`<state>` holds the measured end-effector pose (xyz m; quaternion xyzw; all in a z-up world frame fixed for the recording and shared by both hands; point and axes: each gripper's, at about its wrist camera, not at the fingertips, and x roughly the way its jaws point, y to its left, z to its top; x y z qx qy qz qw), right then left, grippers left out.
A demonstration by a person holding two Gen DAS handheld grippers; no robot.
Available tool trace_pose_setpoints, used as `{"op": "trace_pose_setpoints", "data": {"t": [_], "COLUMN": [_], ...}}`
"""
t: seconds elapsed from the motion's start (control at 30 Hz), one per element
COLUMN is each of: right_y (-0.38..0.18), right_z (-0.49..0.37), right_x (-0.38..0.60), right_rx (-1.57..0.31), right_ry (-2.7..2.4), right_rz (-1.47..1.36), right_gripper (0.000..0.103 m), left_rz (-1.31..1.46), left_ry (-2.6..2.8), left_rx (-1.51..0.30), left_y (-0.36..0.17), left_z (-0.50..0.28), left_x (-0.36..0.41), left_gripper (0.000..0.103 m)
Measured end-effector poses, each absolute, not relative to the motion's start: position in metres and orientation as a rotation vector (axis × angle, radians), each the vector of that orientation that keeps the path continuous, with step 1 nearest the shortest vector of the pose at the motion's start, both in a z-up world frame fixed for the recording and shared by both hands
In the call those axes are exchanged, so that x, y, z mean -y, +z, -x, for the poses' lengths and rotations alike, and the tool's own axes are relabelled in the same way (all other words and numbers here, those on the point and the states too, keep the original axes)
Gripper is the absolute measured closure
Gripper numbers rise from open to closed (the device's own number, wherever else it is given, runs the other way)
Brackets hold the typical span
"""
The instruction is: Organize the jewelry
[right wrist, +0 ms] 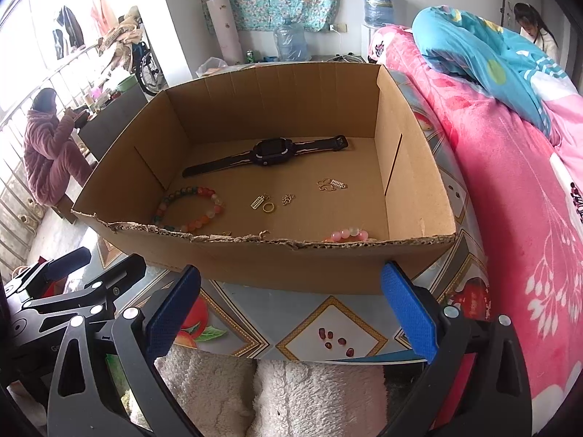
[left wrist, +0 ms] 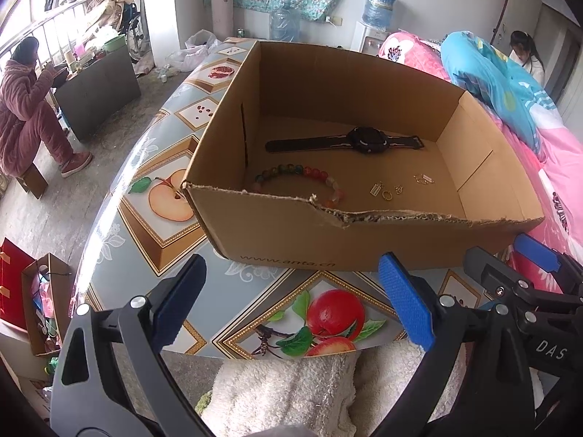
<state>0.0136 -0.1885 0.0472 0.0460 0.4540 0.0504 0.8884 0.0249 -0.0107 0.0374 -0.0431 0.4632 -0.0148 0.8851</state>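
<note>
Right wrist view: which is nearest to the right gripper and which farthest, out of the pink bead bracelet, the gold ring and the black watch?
From the right gripper:
1. Pink bead bracelet, just behind the box's torn near wall, right of centre.
2. Gold ring, mid-floor among the small charms.
3. Black watch, lying flat near the back wall.

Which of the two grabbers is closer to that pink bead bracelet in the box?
Right. The right gripper sits just outside the wall in front of the pink bracelet; the left gripper is farther off to the left.
</note>
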Motion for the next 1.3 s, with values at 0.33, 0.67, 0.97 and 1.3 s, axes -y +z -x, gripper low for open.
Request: {"op": "trace_pose_setpoints", "data": {"t": [0.33, 0.67, 0.97, 1.3], "right_y": [0.0468, 0.0469, 0.0468, 0.0456], "right_z": [-0.0139, -0.0132, -0.0129, -0.0106], "right_x": [0.1861, 0.1851, 0.1852, 0.1843], "right_rx": [-0.953, -0.956, -0.957, -0.957], "right_ry": [0.101, 0.099, 0.099, 0.099], "right_rz": [-0.095, -0.097, -0.1, -0.104], "right_gripper": [0.006, 0.006, 0.006, 0.006], "left_rz": [0.097, 0.098, 0.098, 0.098], "left_ry": [-0.033, -0.034, -0.034, -0.034], "left_rx": [-0.972, -0.974, -0.974, -0.974], "left_y": [0.0346, 0.0343, 0.0346, 0.0348], "left_z": [-0.0252, -0.0251, -0.0251, -0.0252], "left_x": [0.0084, 0.0076, 0.0079, 0.008], "left_gripper": [0.011, 0.011, 0.011, 0.011]}}
